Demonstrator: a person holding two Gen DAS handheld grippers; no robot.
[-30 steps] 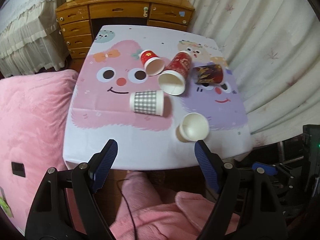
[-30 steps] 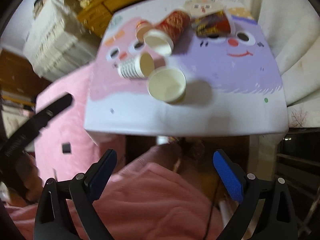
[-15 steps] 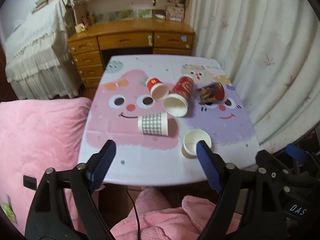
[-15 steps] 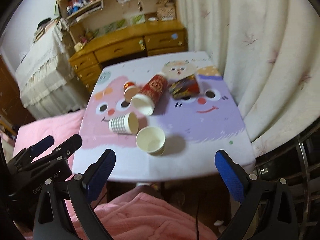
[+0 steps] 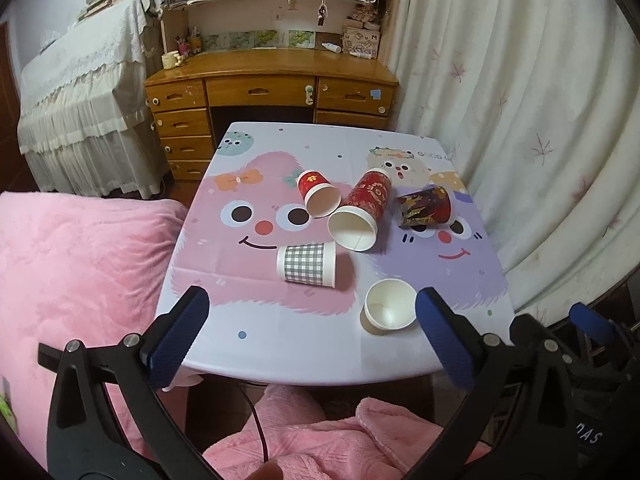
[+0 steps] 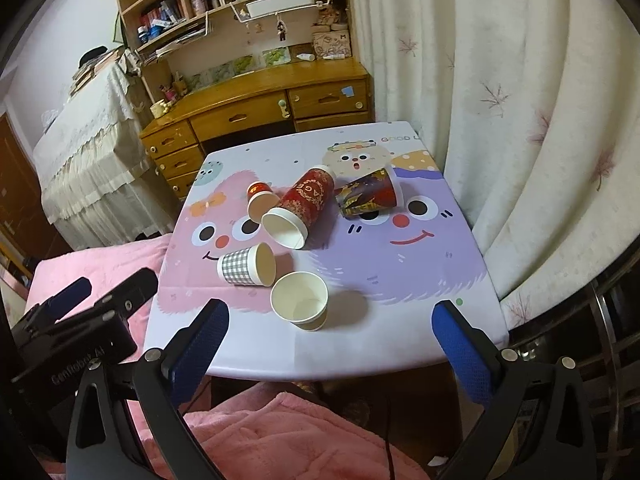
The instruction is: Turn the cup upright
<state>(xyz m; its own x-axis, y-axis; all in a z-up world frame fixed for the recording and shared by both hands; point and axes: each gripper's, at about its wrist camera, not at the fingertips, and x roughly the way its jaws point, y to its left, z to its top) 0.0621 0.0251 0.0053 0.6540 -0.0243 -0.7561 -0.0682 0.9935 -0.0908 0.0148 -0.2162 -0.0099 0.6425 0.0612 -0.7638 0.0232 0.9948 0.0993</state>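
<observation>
Several paper cups sit on a small table with a cartoon cloth (image 5: 304,144) (image 6: 420,328). A plain white cup (image 5: 390,308) (image 6: 300,300) stands upright near the front edge. A grey checked cup (image 5: 307,265) (image 6: 248,266), a small red cup (image 5: 318,193) (image 6: 261,199), a tall red cup (image 5: 362,210) (image 6: 302,206) and a dark patterned cup (image 5: 425,206) (image 6: 368,196) lie on their sides. My left gripper (image 5: 308,336) and right gripper (image 6: 330,348) are open and empty, held before the table's front edge.
A pink blanket (image 5: 76,264) lies left of the table and over the lap below (image 6: 280,436). A wooden desk (image 5: 272,92) stands behind the table. White curtains (image 5: 520,120) hang along its right side. A metal rack (image 6: 612,340) stands at the right.
Both grippers have drawn back and tilted up, so the table looks farther and the desk and shelves come into view. The cups have not moved.
</observation>
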